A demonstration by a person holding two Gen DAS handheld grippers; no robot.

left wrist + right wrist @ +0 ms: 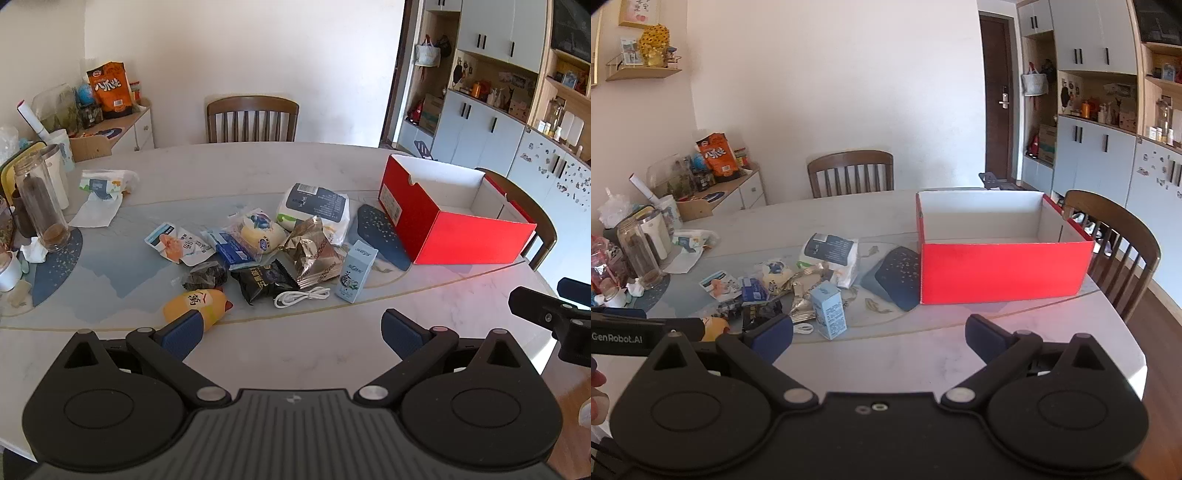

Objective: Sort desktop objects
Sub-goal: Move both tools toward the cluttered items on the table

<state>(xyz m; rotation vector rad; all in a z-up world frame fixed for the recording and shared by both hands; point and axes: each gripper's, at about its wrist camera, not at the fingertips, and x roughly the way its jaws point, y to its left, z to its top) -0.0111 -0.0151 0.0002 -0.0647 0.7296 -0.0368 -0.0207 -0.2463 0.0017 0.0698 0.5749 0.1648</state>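
A pile of small items lies mid-table: a yellow snack pack, a black packet, a white cable, a small blue-white carton, a foil bag, a wet-wipes pack. An open red box stands to the right, empty as far as I see. My left gripper is open, empty, just before the pile. My right gripper is open, empty, before the red box.
Glass jars, cups and tissue crowd the table's left side. Dark placemats lie on the table. Wooden chairs stand at the far side and right. A side cabinet holds snacks at back left.
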